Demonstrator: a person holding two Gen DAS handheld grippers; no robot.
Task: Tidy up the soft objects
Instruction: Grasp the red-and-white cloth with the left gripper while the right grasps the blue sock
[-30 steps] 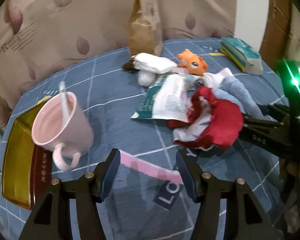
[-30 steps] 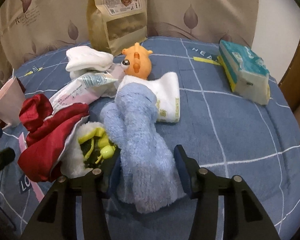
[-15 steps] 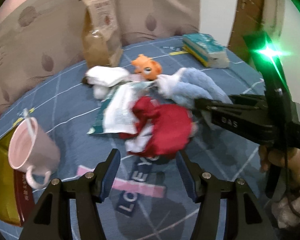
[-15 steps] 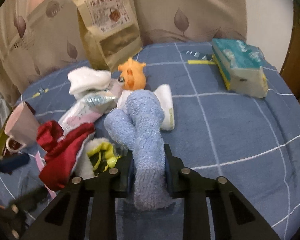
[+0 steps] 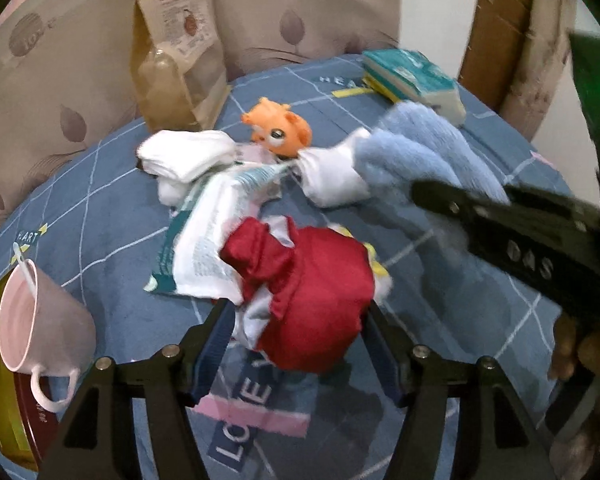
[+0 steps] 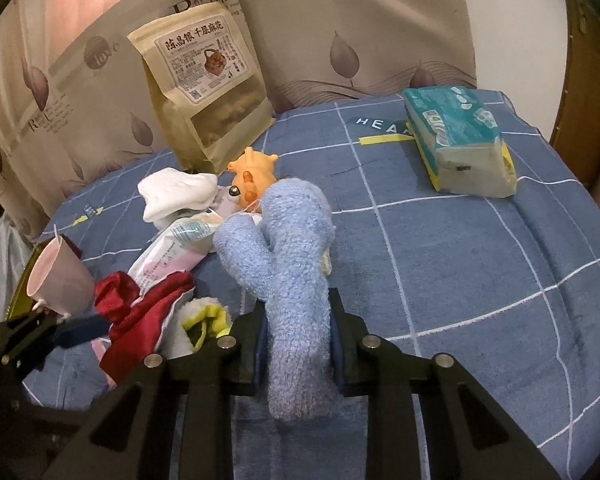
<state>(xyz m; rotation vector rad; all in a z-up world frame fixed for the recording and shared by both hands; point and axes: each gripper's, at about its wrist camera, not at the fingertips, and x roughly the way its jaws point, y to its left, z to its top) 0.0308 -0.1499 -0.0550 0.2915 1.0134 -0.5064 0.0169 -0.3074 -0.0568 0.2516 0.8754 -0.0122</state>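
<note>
Right wrist view showed the right gripper (image 6: 298, 344) with its fingers clamped on the blue fluffy sock (image 6: 288, 264), which ran up from the pinch toward the orange toy (image 6: 254, 178) and hid most of a white towel beneath it. Against the picture a second back, those fingers had gone from standing apart around the sock to pressing it, and the sock's far end had lifted off the blue checked bedspread (image 6: 460, 260).

In the left wrist view the left gripper (image 5: 300, 328) had its fingers wide apart, one on each side of the red satin cloth (image 5: 312, 292), which lay on the bedspread nearer the camera than the orange toy; I could not see either pad pressing it. Its fingers had just opened further, with the cloth now between them, whereas a second earlier they hung over bare bedspread, the cloth off to the right.

The step in hand looked like pulling the sock out of the heap while the other gripper set up for the red cloth. Next, the left fingers would probably need to drop and close on a fold of the cloth without catching the plastic packet (image 5: 208, 240) touching its far edge. The pink mug (image 5: 40, 320) stood well left of the cloth.
</note>
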